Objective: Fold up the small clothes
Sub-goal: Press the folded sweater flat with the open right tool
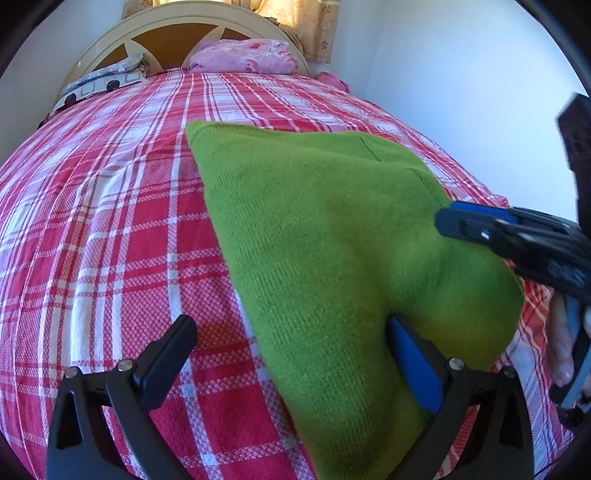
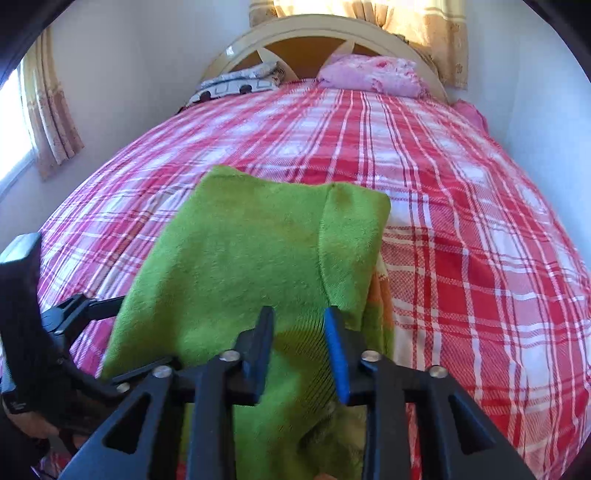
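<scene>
**Green knit garment lifted over the plaid bed**

A wide bed covered with a red, pink and white plaid woven blanket fills both views, its cream arched wooden headboard standing against the far wall under yellow patterned curtains.

Across the near middle of the bed lies the bright green knitted small garment, its far edge resting on the plaid and its near part raised off it, draped toward the cameras. In the right wrist view a narrower flap of the same green knit overlaps the right side of the garment, ending just ahead of the fingers.

At the head of the bed, a crumpled pink floral pillow sits to the right and a grey and white patterned cushion to the left, both touching the headboard.

The left tongs stand wide apart; the blue-padded finger sits under the raised green knit, the black finger hangs over bare plaid. The right tongs have their fingers partly apart with green fabric lying between them; in the left wrist view their tip meets the garment's right edge, but whether they actually pinch it I cannot tell.
</scene>
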Tool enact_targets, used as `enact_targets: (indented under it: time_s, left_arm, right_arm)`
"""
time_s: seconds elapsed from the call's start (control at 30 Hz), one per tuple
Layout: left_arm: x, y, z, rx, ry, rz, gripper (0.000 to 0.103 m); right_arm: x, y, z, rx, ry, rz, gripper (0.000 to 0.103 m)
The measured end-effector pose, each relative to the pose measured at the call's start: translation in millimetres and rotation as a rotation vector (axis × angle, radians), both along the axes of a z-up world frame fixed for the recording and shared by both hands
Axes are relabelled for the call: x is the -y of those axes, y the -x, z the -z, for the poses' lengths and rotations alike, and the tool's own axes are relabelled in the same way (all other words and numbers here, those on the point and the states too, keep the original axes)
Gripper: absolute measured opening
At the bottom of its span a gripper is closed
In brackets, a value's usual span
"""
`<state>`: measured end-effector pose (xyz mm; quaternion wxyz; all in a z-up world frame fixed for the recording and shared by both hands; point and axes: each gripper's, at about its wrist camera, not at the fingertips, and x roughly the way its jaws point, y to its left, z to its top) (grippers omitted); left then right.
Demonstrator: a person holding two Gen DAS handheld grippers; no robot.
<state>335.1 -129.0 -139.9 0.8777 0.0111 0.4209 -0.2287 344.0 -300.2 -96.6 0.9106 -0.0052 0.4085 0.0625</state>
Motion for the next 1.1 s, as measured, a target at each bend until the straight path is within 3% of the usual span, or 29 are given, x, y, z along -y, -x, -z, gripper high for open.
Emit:
enact_targets:
  time_s: [0.13, 0.53, 1.1]
  left_arm:
    - [0, 0, 0, 0.001, -0.002, -0.001, 0.103]
    - [2, 0, 1, -0.002, -0.012, 0.006, 0.103]
    - [1, 1, 1, -0.008, -0.006, 0.002, 0.103]
  right_arm:
    - [-11, 17, -5, 0.032, 0.014, -0.051, 0.040]
    - [-14, 34, 26, -0.003, 0.111, -0.103, 0.039]
    - [-11, 30, 23, -0.033, 0.105, -0.110, 0.038]
